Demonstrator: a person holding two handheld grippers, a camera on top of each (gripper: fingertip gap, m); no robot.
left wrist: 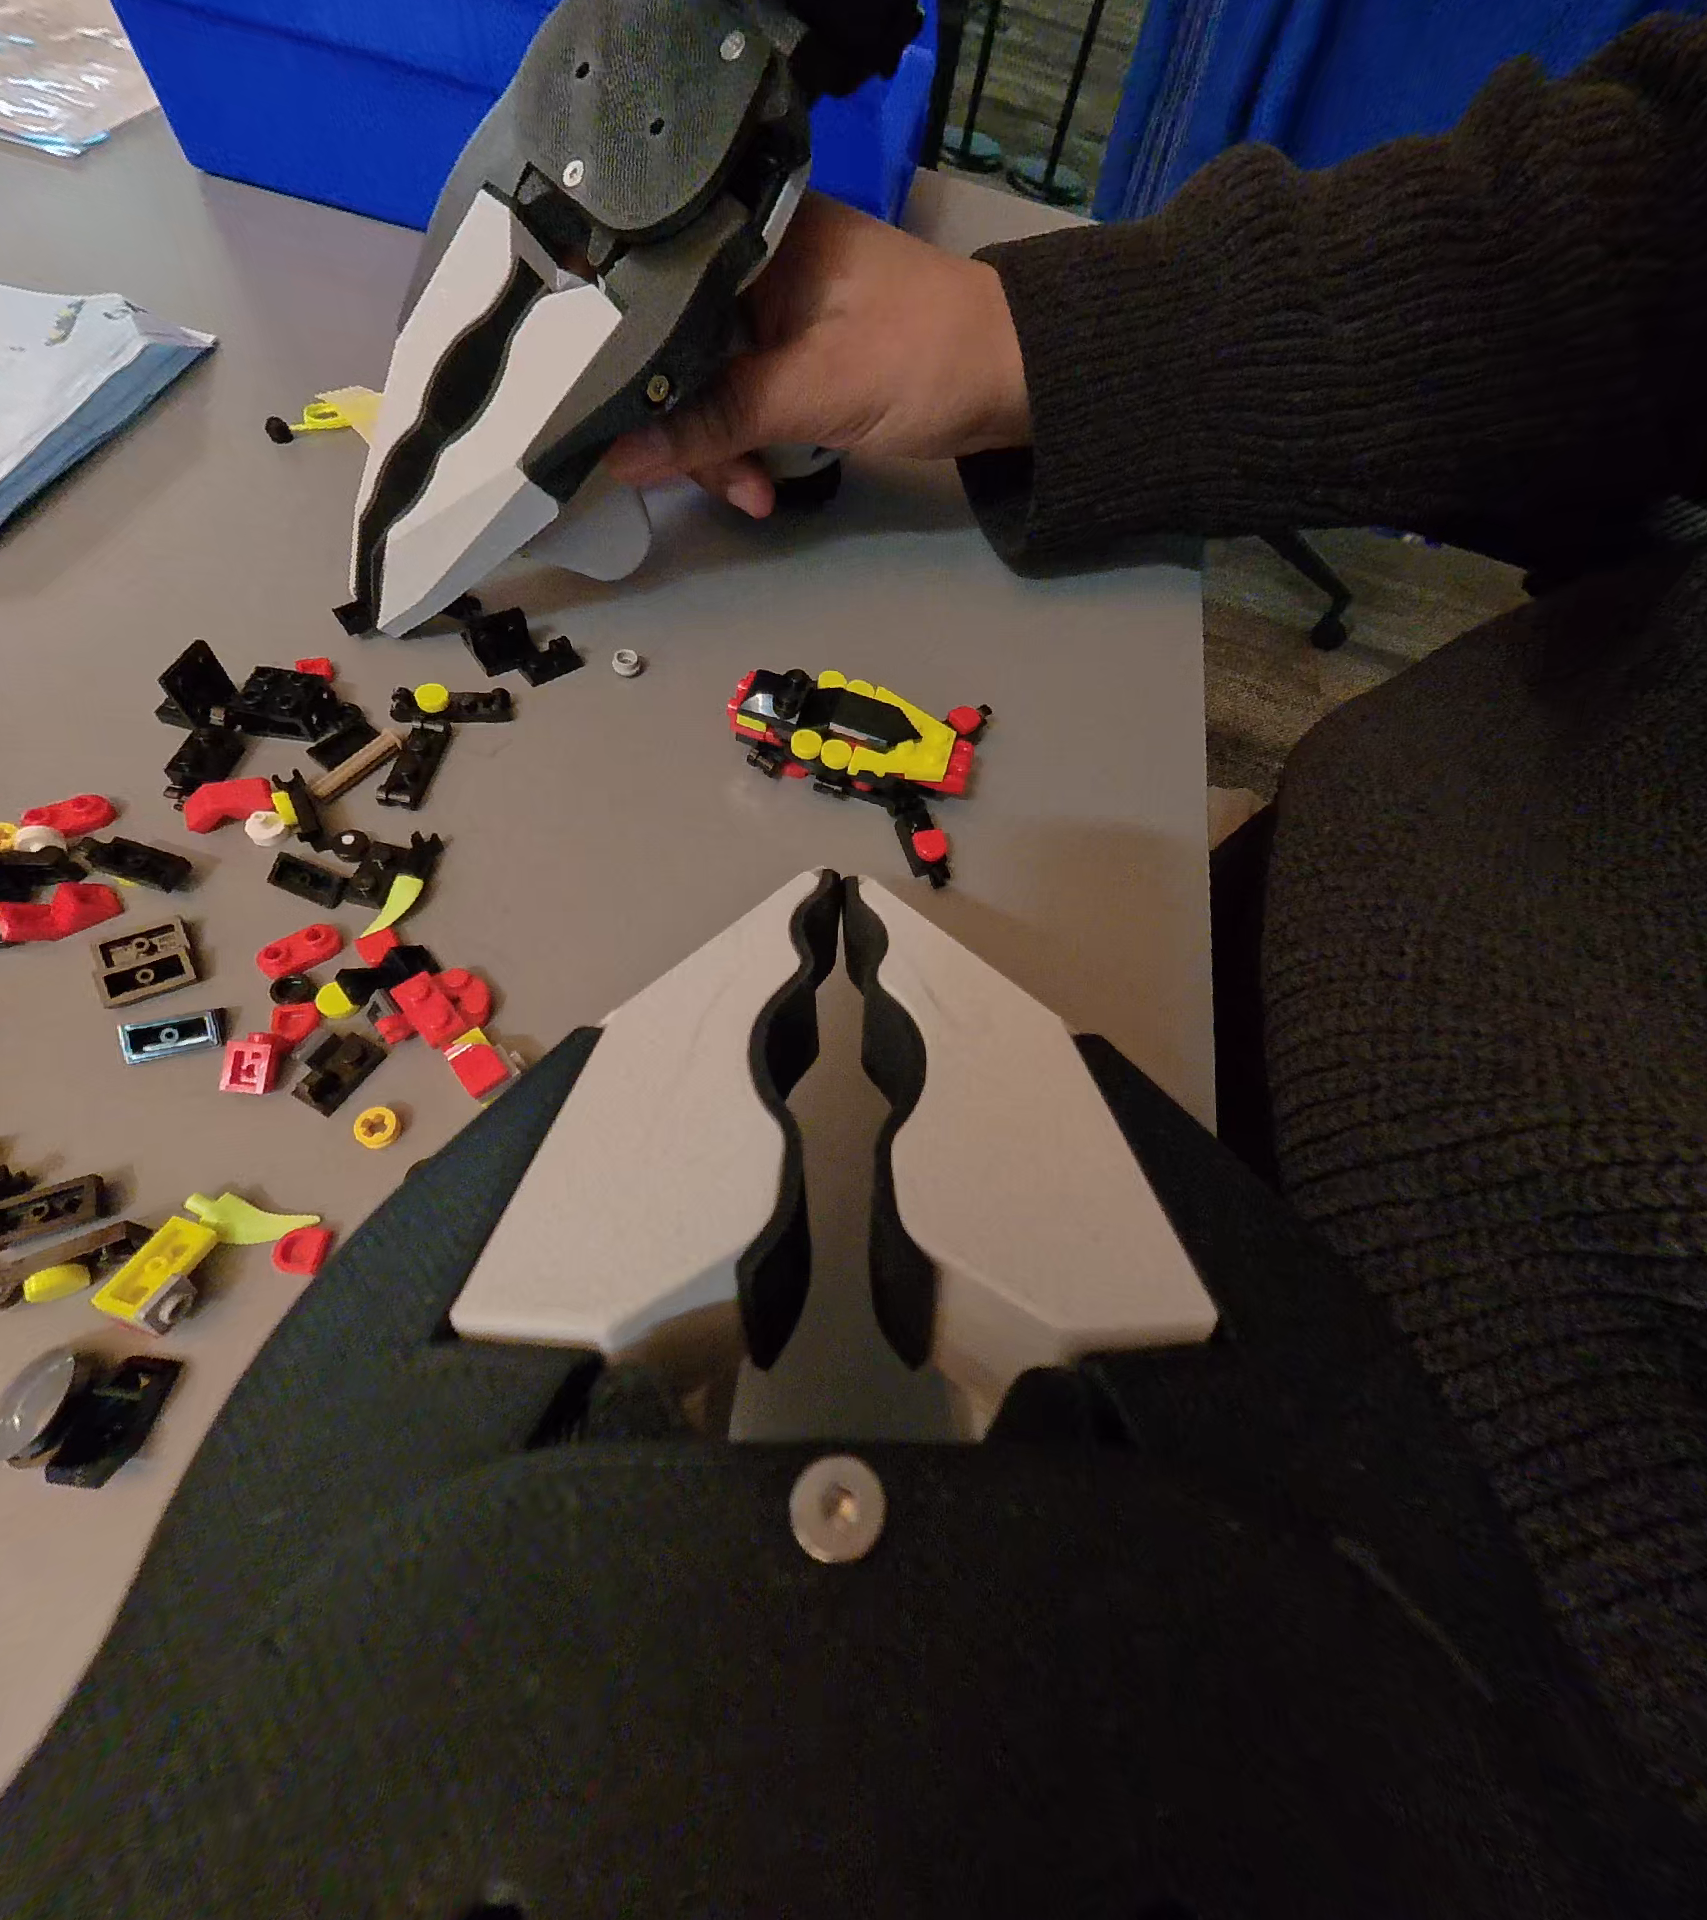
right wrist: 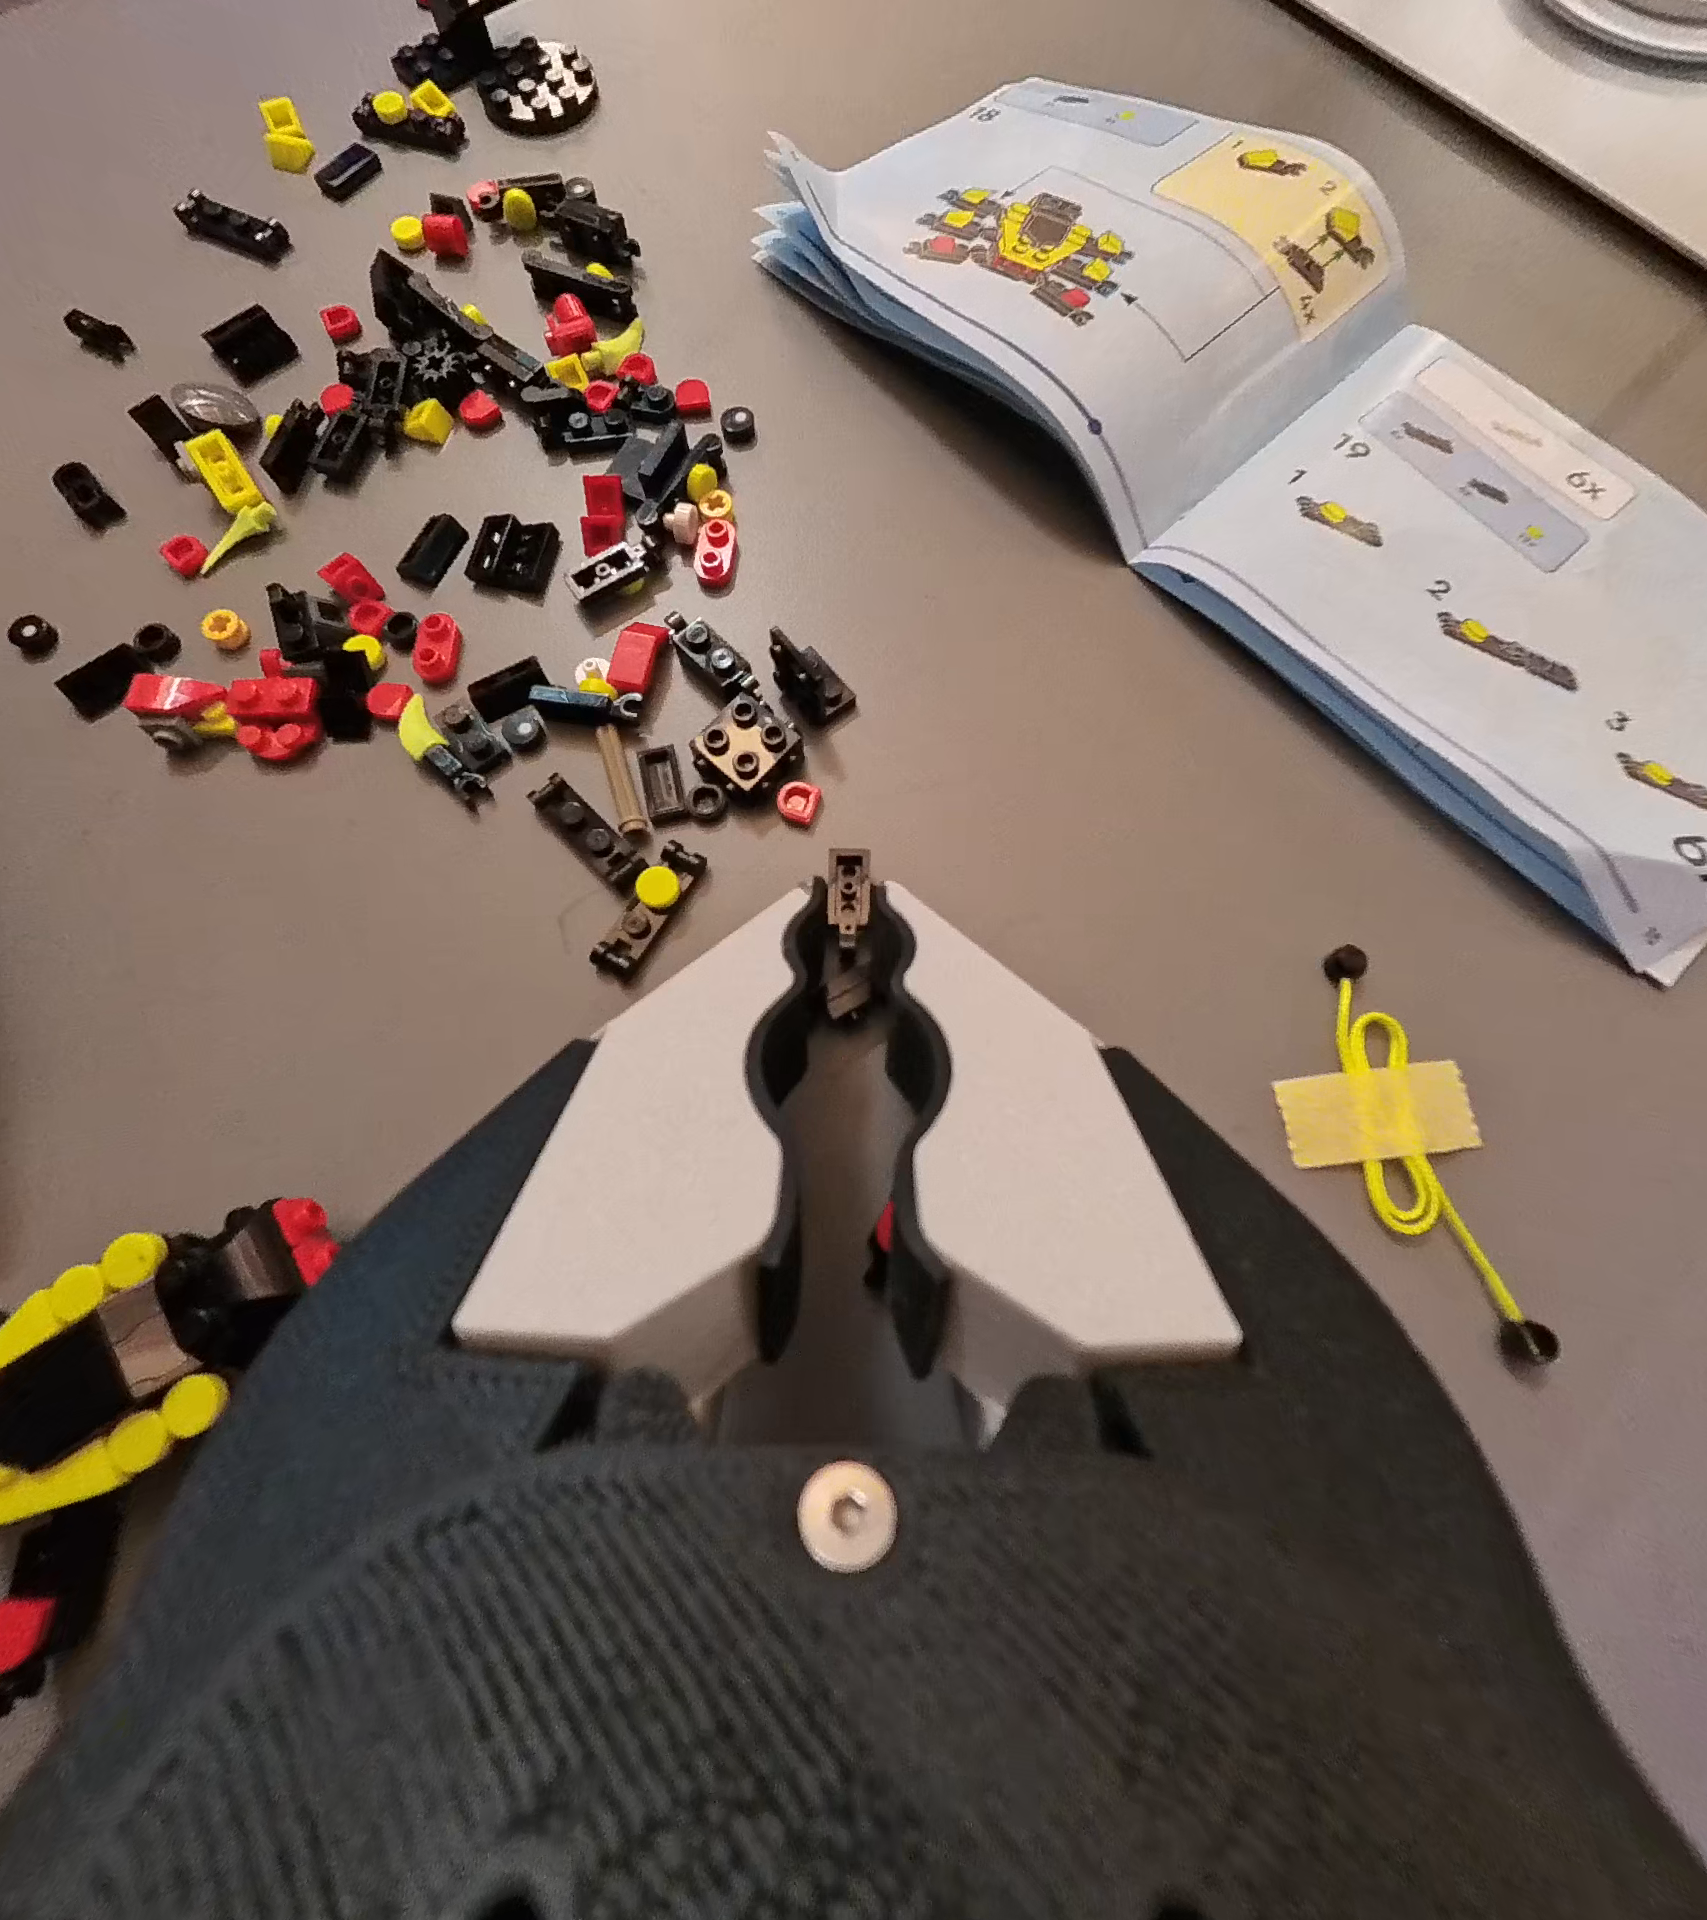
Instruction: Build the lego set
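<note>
Dozens of loose toy bricks point(left wrist: 236, 935), black, red and yellow, lie scattered over the left part of the grey tabletop point(left wrist: 620, 810), with an open instruction booklet point(left wrist: 7, 416) lying beyond them at the far left edge. Right of the scatter, in the left wrist view, the left tool point(left wrist: 841, 883) hovers above bare tabletop with its two dark pads meeting at the tips and nothing between them. Just beyond its tips and slightly to the right sits a partly built model point(left wrist: 854, 738) in black, yellow and red, with one black arm carrying a red piece reaching toward the tool. Farther back, the right tool point(left wrist: 381, 618), held in a hand point(left wrist: 859, 364) coming out of a dark knitted sleeve point(left wrist: 1348, 343), points steeply down, its tips at the tabletop beside a few black pieces at the near edge of the scatter. In the right wrist view the right tool point(right wrist: 844, 894) pinches a small black plate piece point(right wrist: 847, 883) between its pads, the piece standing on edge and sticking out a little past the fingertips. To the left of those tips lies a black plate topped by a round yellow stud point(right wrist: 657, 885); to the right lie the booklet point(right wrist: 1348, 499) and a yellow cord point(right wrist: 1389, 1132) held under a strip of yellowish tape.
</note>
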